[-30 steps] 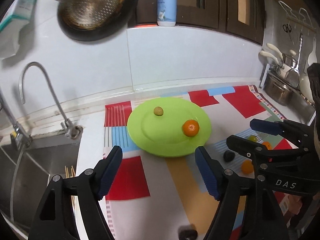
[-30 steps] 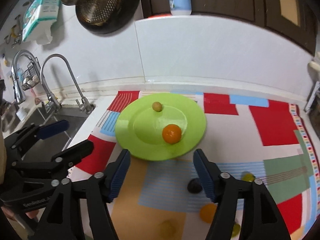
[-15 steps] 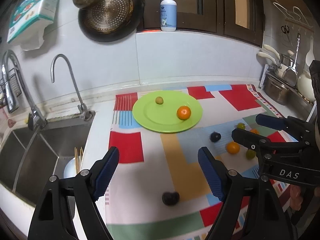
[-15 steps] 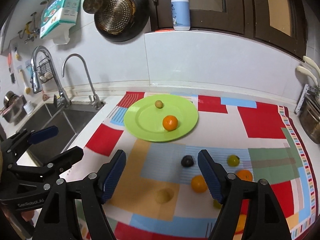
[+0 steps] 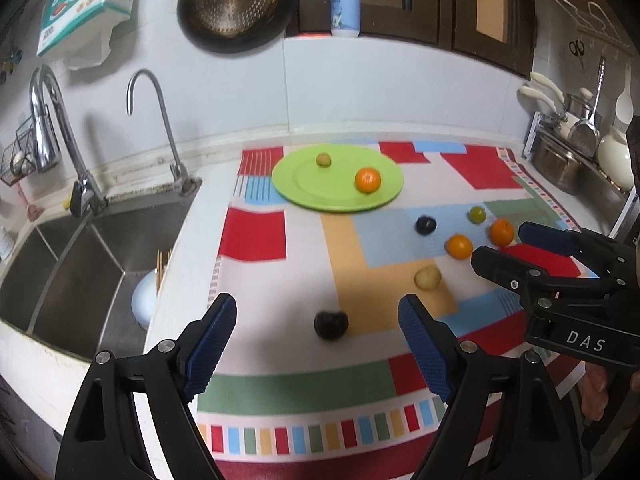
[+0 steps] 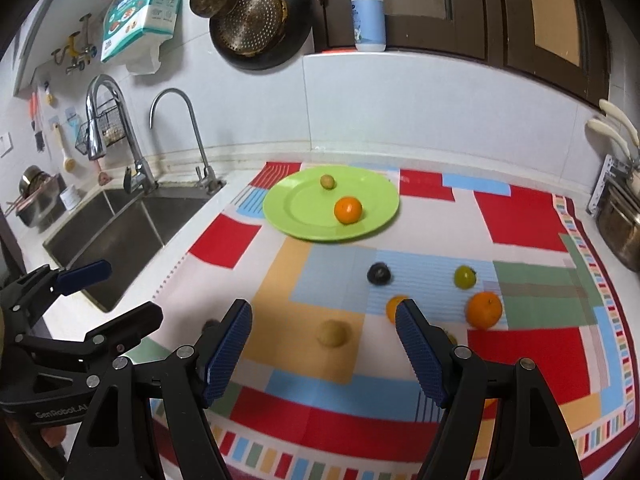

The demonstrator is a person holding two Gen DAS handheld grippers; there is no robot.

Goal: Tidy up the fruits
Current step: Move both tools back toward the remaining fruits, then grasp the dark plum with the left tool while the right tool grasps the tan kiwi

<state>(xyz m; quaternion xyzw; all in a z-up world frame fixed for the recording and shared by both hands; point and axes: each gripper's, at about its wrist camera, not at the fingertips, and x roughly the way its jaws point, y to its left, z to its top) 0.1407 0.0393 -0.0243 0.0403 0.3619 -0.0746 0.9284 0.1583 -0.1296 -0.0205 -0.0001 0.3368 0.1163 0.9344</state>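
Left wrist view: left gripper point(image 5: 316, 334) open, empty, jaws just widened, dark fruit point(image 5: 330, 324) between.
Right gripper point(image 6: 324, 344): open, empty.
Plate point(image 6: 296, 216): orange point(image 6: 348, 210).

The right tool's finger point(image 6: 420, 344) half hides an orange fruit point(image 6: 394, 306).

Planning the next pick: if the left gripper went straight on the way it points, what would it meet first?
Probably the dark fruit lying between its open fingers' line on the mat; the left gripper holds nothing. Depth is uncertain.

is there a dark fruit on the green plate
No, the green plate holds only an orange and a small yellowish fruit; the dark fruit lies on the mat.
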